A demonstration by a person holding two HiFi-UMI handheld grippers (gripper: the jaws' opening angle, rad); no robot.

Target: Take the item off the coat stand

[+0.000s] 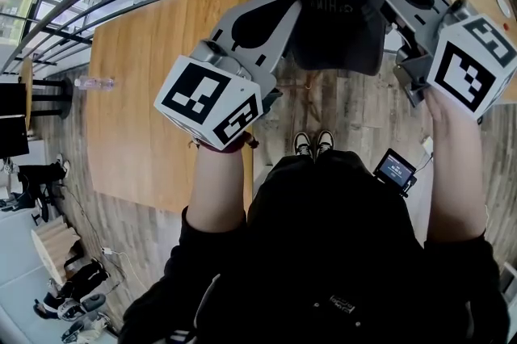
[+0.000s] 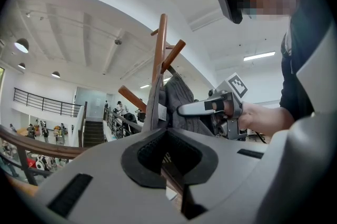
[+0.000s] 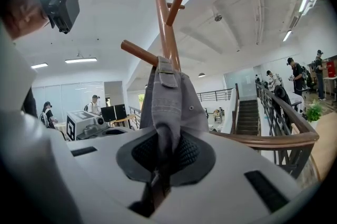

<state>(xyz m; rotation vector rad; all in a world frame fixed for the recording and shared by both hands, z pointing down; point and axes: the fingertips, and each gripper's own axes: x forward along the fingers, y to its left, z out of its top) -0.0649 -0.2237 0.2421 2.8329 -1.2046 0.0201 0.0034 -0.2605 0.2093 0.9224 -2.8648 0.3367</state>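
Two grippers are up at the stand right now, so here's the view from left to right. Well off to the stand's left is a big light wooden table (image 1: 161,92) with a clear plastic bottle (image 1: 95,82) on it, which isn't part of this.

Next is the left gripper (image 2: 164,136), raised on the left side of the brown wooden coat stand (image 3: 164,23). Its jaws look drawn nearly together with the item's left edge running down between them. I'd call that a pinch, though a thin one.

The grey fabric item (image 3: 174,97) looks like a cap to me. It hangs on the stand, hooked near where the angled pegs branch off the pole, but I can't tell which peg carries it.

On the stand's right side, the right gripper (image 3: 167,139) is clamped on a fold of the same fabric. No doubt about that one.

My take on doing this well: the pegs slope upward, so both grippers should go up together until the fabric clears the peg tip, then move away from the pole. Yanking sideways or down would probably snag it or rock the stand. Keep both sides level, since the left bite looks thin and could slip.
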